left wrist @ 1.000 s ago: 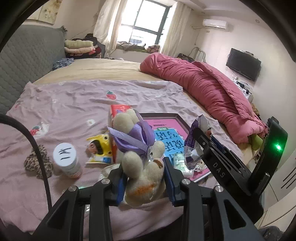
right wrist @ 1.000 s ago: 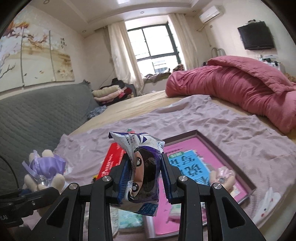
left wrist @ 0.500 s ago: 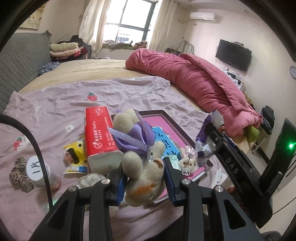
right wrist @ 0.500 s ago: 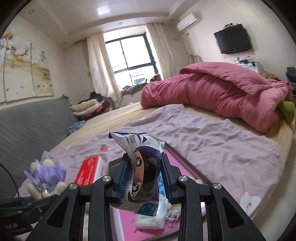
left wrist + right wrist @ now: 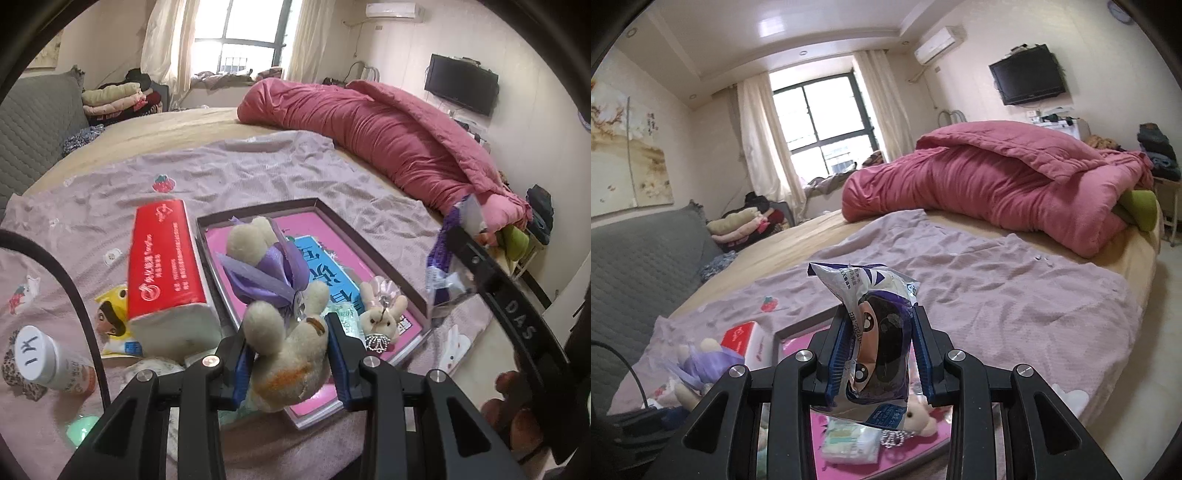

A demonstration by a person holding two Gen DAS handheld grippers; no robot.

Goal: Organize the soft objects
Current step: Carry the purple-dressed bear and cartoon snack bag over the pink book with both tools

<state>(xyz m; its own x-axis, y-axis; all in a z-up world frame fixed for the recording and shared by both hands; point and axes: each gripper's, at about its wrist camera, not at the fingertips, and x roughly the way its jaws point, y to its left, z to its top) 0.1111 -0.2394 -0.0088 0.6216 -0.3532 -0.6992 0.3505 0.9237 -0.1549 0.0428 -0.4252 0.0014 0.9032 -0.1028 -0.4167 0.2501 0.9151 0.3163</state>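
— How are the two grippers posed over the bed [image 5: 258, 177]?

— The left gripper [image 5: 291, 354] tilts down toward the box tray [image 5: 373, 254], its pads clamped on a cream plush bunny [image 5: 284, 332] in a purple ribbon dress. The right gripper [image 5: 879, 358] points more nearly level across the lilac sheet, pinching a purple snack packet [image 5: 871, 317].

— Which way do the held things run?

— The bunny's long axis runs away from the left wrist camera, ears farthest, feet between the pads. The packet stands upright, its crimped top above the fingers.

— And the tray?

— It lies open on the sheet, holding a blue-and-pink booklet, a small pink-bowed bunny [image 5: 382, 314] and a pale green tissue pack [image 5: 849, 441]. A red tissue pack [image 5: 166, 266] lies just beside its left wall.
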